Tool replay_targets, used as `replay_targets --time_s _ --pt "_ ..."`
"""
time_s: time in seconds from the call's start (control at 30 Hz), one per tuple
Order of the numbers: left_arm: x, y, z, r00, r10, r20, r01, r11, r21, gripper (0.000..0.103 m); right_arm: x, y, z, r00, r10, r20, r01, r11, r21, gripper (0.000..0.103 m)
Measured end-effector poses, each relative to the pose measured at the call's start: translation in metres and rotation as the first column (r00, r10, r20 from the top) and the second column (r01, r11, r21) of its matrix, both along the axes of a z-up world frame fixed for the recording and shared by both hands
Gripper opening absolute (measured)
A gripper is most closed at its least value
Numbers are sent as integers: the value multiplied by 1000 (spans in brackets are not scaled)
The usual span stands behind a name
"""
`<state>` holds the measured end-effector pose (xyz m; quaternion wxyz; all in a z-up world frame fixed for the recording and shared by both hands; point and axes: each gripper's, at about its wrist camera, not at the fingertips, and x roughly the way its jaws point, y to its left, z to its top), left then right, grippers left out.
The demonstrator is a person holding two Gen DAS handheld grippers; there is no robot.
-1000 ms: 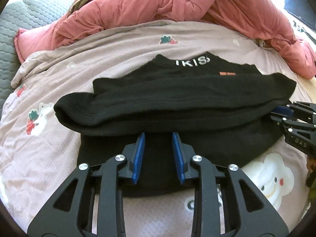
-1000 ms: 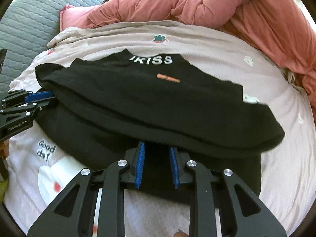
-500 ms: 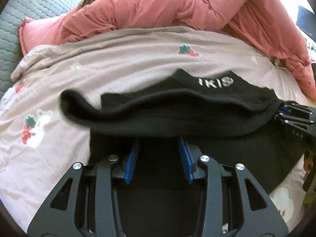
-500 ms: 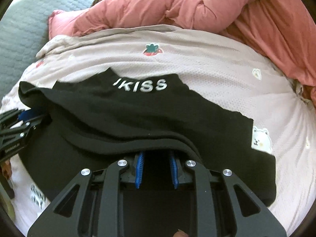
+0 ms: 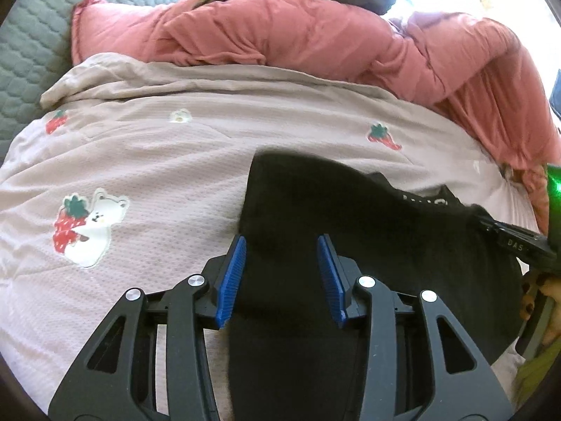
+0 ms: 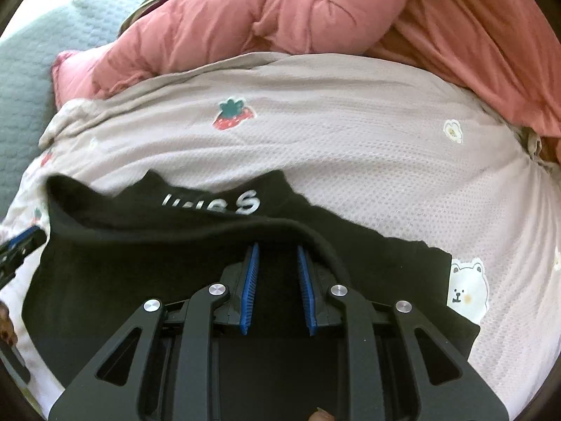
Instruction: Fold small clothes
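Observation:
A small black garment (image 5: 368,245) with white lettering lies on the pale pink bedsheet (image 5: 157,161). It also shows in the right wrist view (image 6: 122,263), folded over on itself, its collar lettering (image 6: 214,205) at the far edge. My left gripper (image 5: 282,245) is open, jaws apart over the garment's left edge, nothing between the pads. My right gripper (image 6: 277,252) has its jaws slightly apart with the folded black edge draped over the fingertips. The right gripper shows at the right edge of the left wrist view (image 5: 515,242).
A bunched pink quilt (image 5: 315,35) lies across the far side of the bed. A grey quilted headboard or cover (image 5: 28,35) is at far left. The sheet (image 6: 350,140) carries strawberry and bear prints.
Both grippers have carried the garment's near edge forward over itself toward the collar. The left gripper's jaws have opened wider and let the fabric go; its view has shifted left.

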<state>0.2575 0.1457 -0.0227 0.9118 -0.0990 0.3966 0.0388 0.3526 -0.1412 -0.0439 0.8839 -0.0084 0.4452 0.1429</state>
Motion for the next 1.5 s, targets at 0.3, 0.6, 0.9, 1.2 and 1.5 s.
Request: replay_targets --time_s 0.3,0.6,0.9,1.2,1.5 --pt "-6 24 -7 998 65 -19 -66 997 -50 35 -30 -54 47 984 -95 152 91 995 33 55" --pt "-12 15 -13 999 35 -27 -37 998 -59 35 -47 -125 25 979 -195 59 194 980 35 65" --pt "-15 -1 -18 999 -9 -34 9 1000 8 30 -8 -113 -10 976 -215 -44 217 974 58 59" --pt "-21 -10 1 999 -8 53 0 988 153 0 -19 -115 4 975 -215 56 208 972 107 7" --pt "-5 -4 -33 996 27 -89 -10 984 180 5 -11 -116 -25 965 -263 9 263 965 16 12"
